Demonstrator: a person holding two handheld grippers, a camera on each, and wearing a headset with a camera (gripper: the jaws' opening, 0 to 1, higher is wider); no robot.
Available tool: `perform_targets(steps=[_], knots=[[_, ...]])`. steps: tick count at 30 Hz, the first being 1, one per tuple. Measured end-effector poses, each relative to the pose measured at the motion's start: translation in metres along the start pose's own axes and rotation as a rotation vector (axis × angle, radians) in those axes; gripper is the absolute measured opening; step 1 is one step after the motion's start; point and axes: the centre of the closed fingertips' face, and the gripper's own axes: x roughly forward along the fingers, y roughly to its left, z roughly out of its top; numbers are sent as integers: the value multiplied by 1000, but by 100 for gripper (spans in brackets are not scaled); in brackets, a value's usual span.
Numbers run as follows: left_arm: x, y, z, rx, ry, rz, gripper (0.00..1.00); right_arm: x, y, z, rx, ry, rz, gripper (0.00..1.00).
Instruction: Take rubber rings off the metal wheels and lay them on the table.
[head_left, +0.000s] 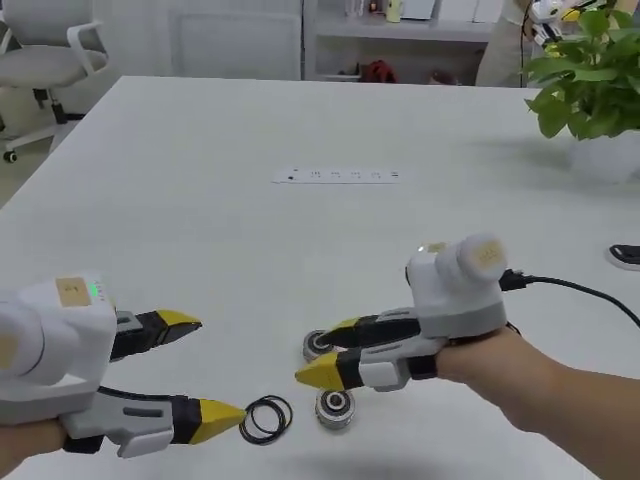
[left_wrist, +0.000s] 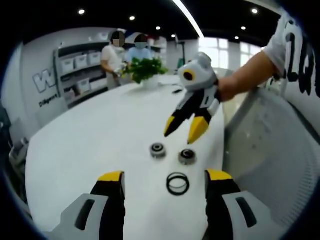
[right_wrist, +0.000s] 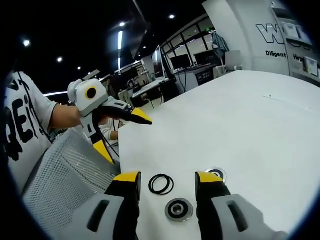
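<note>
Two metal wheels (head_left: 335, 408) are seen close together on the white table (head_left: 200, 150). Two black rubber rings (head_left: 265, 417) are laid on the table just beside the nearer wheel, one partly over the other. The left gripper (head_left: 220, 368) is held near the rings, its jaws wide open and empty. The right gripper (head_left: 312, 352) is held by the wheels, its jaws a little open, and nothing is gripped

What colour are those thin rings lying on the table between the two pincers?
Black; the rubber rings show best in the left gripper view.
</note>
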Motion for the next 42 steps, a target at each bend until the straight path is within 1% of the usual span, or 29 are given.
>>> perform_targets(steps=[7,19,31,37,42], knots=[[0,0,4,0,-6,0,66,-18,-10,-1,-13,-8,-45,43],[-3,1,4,-2,-7,7,66,-44,-13,-8,-48,-5,-87,48],[-7,2,3,-14,-13,19,66,-72,-24,-14,-42,-29,-154,53],[-9,4,4,-17,-19,27,66,-85,-27,-15,-55,-43,-187,58],[-11,6,4,-24,-23,35,66,-94,-27,-21,-59,-44,-205,61]])
